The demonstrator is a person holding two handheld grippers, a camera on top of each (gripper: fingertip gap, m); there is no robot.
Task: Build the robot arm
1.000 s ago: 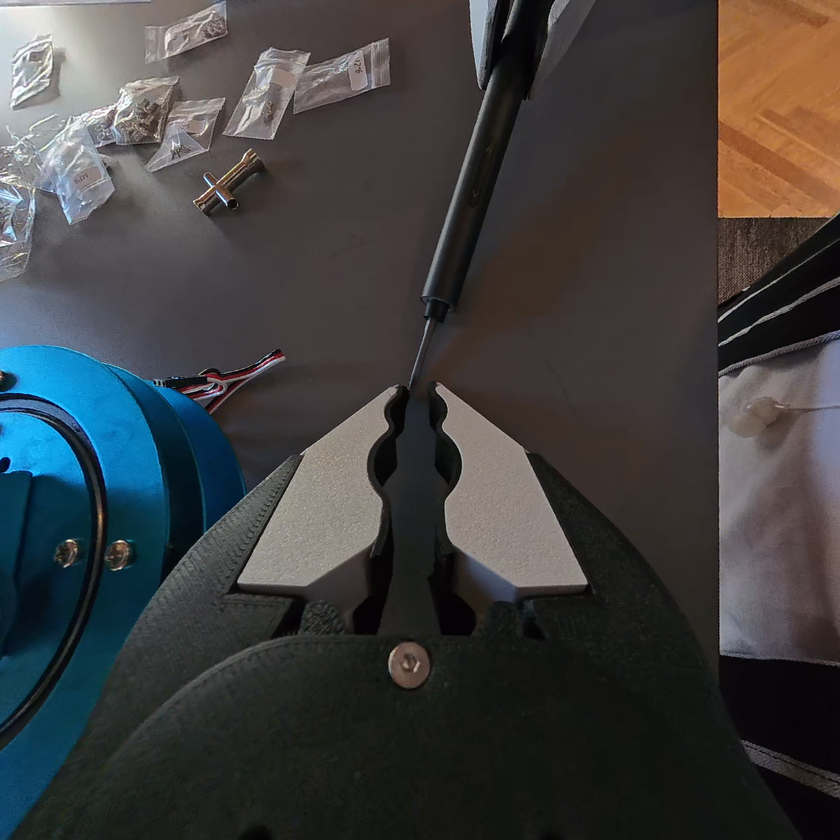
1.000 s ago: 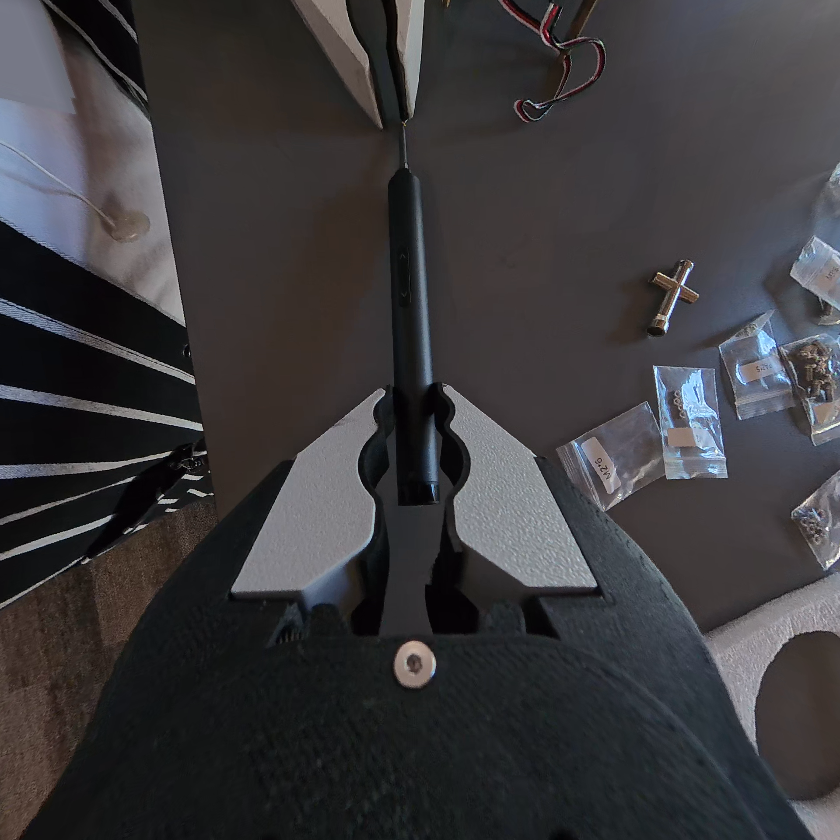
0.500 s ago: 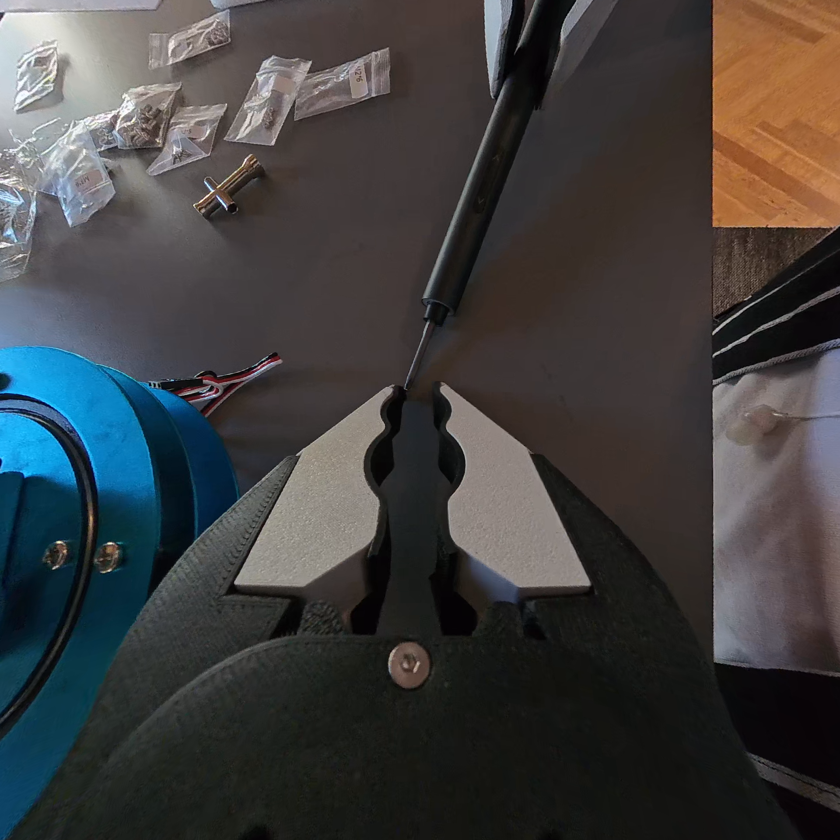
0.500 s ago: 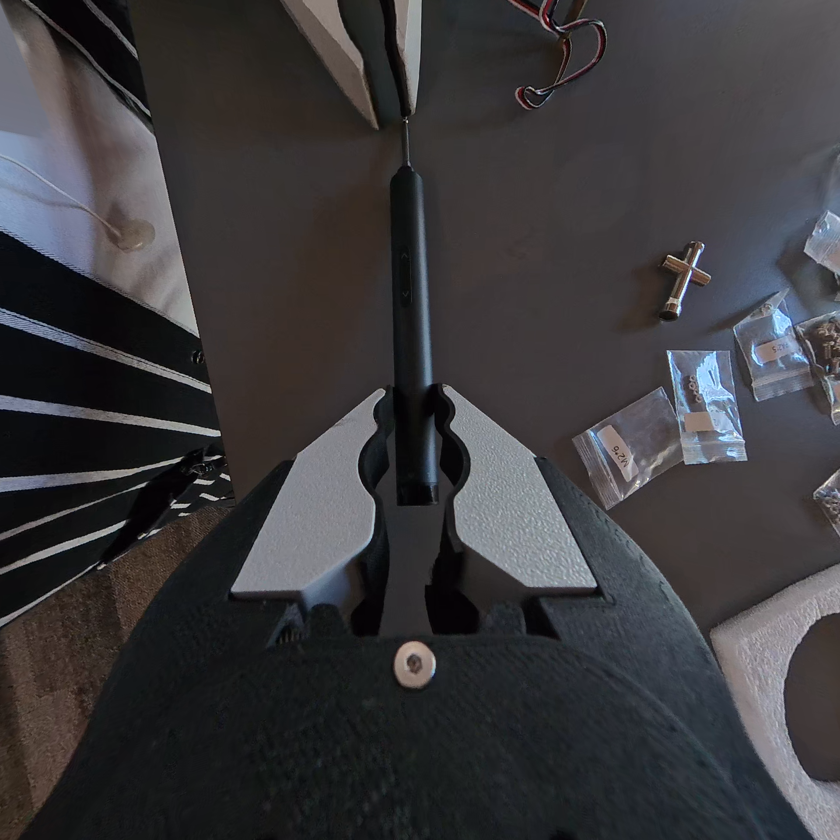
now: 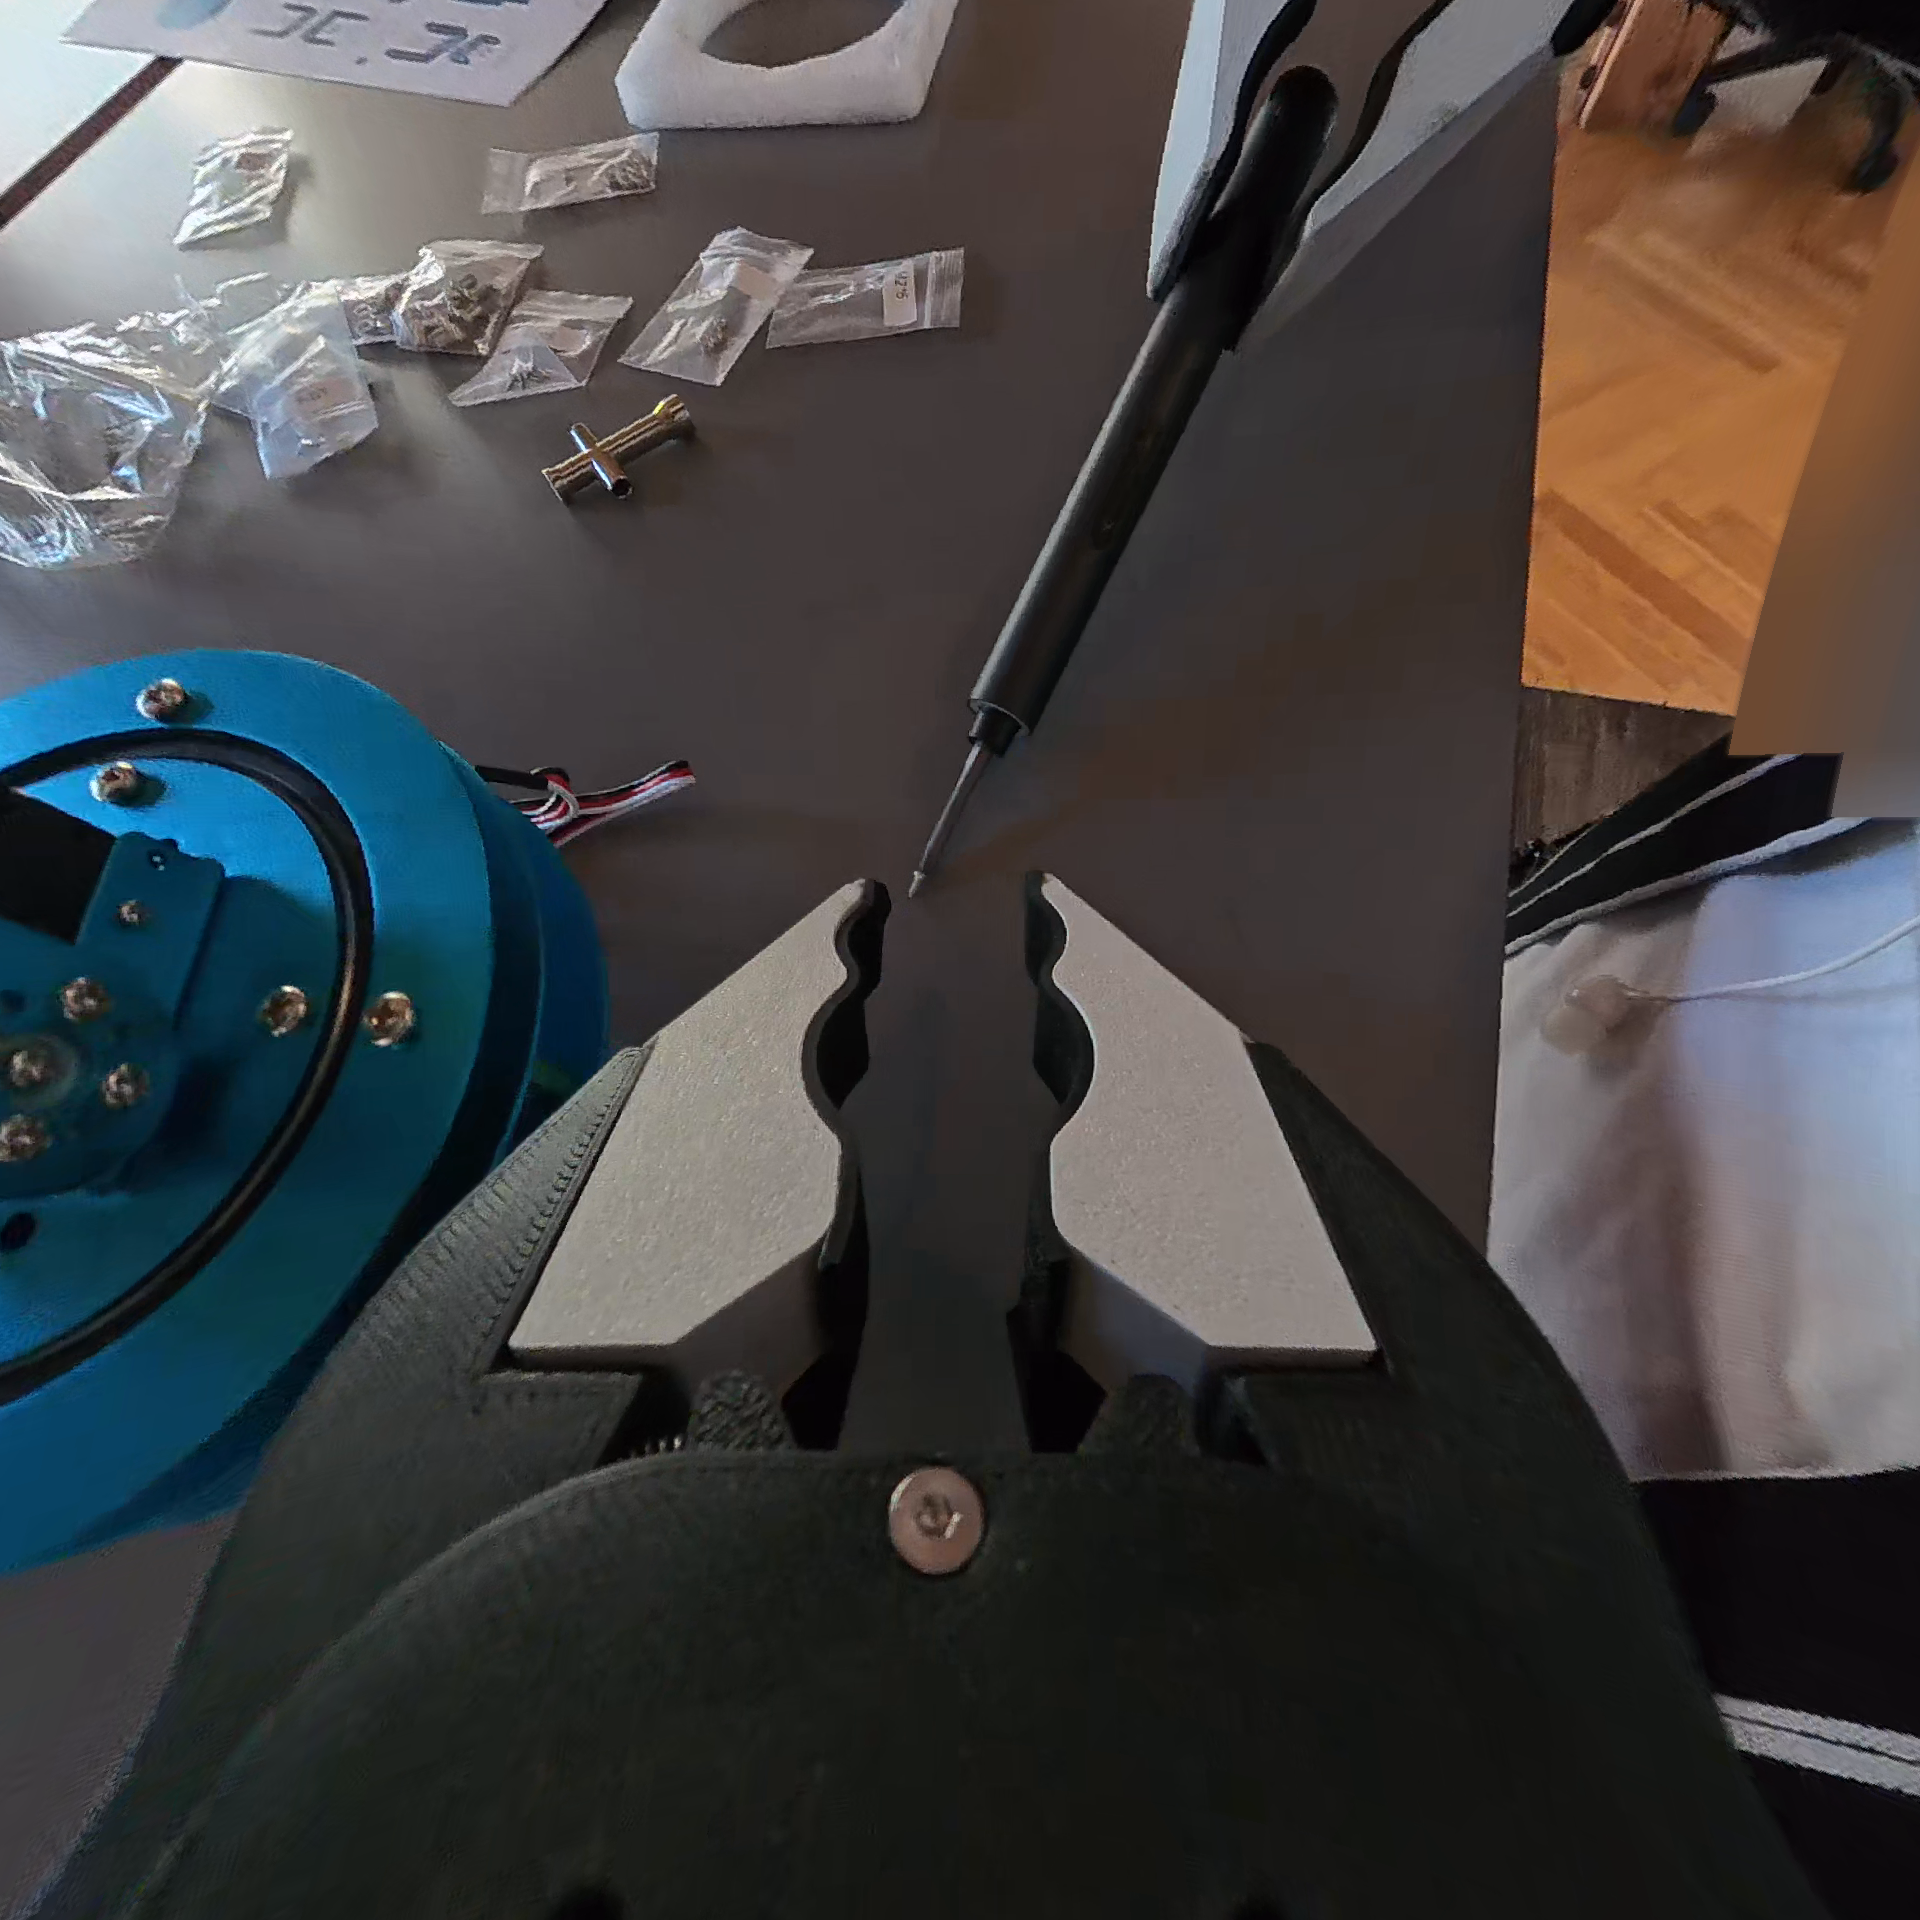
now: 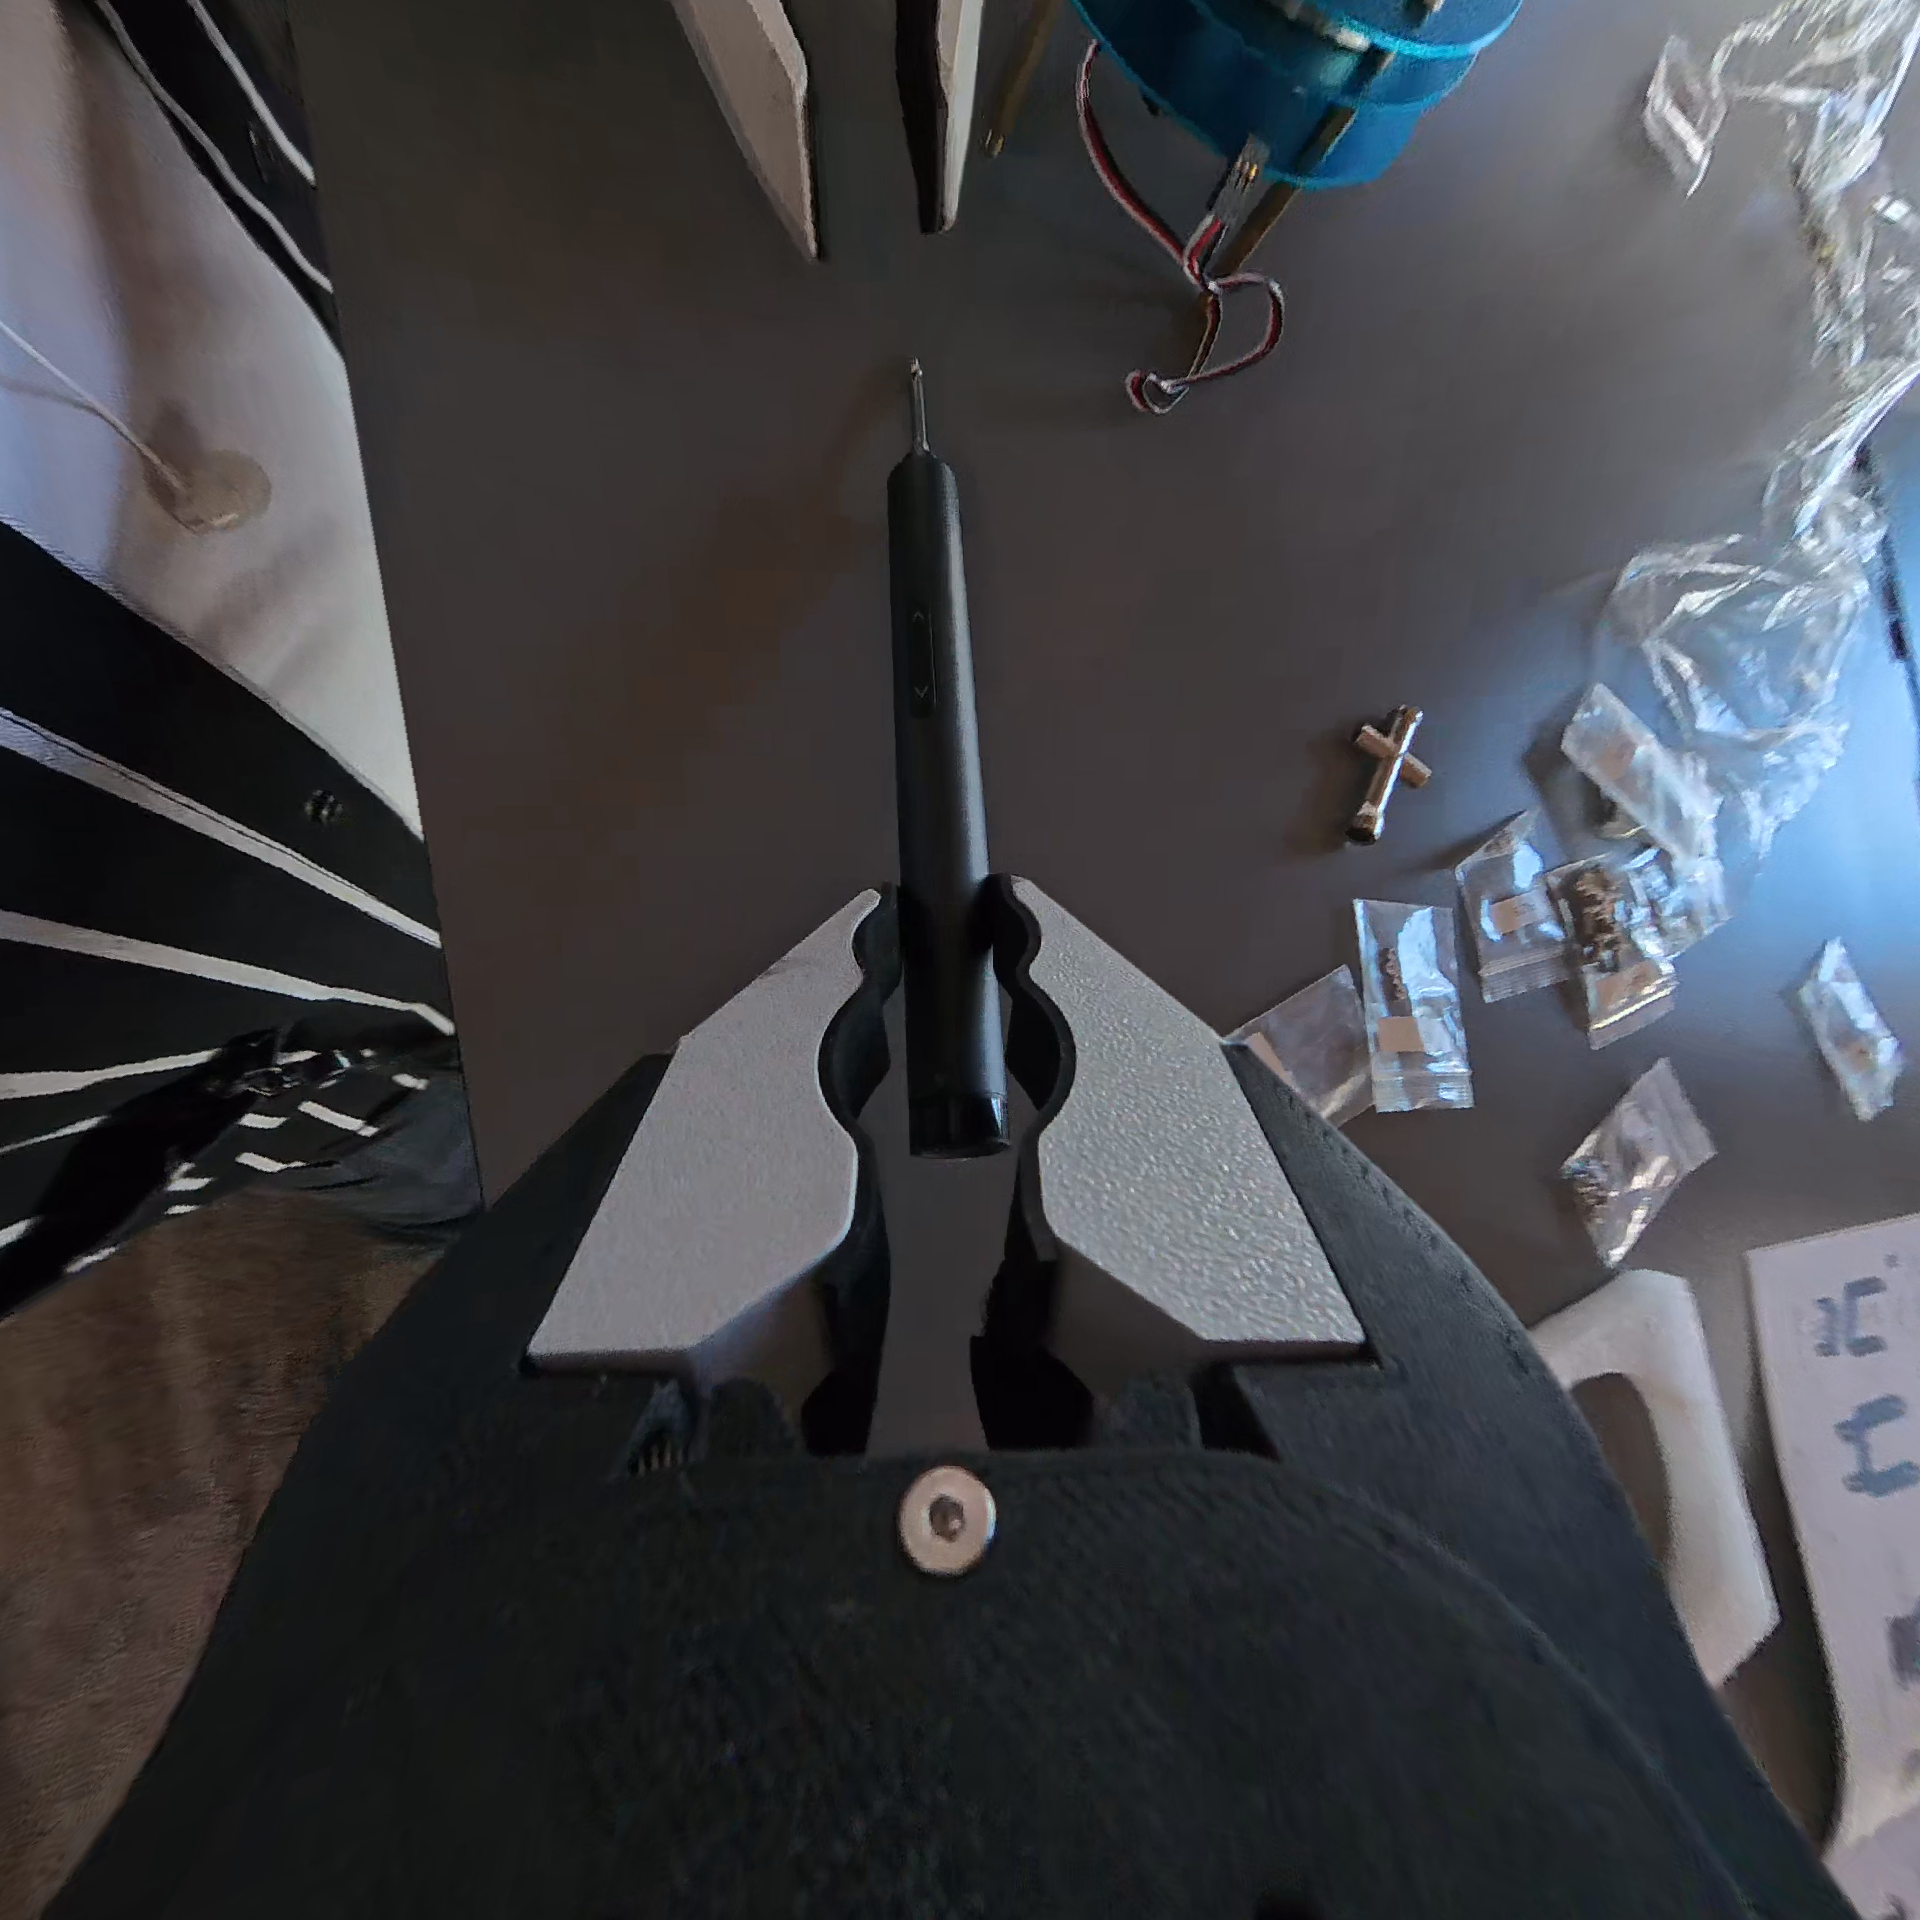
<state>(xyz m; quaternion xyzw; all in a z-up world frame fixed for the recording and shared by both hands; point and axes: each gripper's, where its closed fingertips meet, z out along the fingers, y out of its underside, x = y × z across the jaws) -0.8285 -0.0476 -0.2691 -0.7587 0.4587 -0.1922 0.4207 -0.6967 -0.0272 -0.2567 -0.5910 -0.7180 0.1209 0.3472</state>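
Right wrist view: the right gripper (image 6: 940, 894) is clamped on the rear of a slim black electric screwdriver (image 6: 935, 748), whose barrel projects forward along the fingers with its thin bit (image 6: 916, 400) clear of the grey tabletop (image 6: 623, 623). Ahead of the bit, well apart from it, the left gripper (image 6: 873, 223) shows only its two finger ends, with a narrow gap between them. Left wrist view: the left gripper (image 5: 954, 888) holds nothing, jaws parted to a moderate gap; the bit tip (image 5: 920, 881) sits just beside its left fingertip. Whether the two touch cannot be told. To the left of these fingers lies a blue disc-shaped assembly (image 5: 260, 1039) with screws and a black ring, trailing a red, white and black wire (image 5: 613, 795). Farther forward lie a metal cross wrench (image 5: 618, 447), small bags of hardware (image 5: 717, 307), crumpled clear plastic (image 5: 83, 436), a white foam piece (image 5: 769, 62) and a printed sheet (image 5: 343, 36). Only this view shows the wooden floor (image 5: 1662, 436) beyond the table edge.
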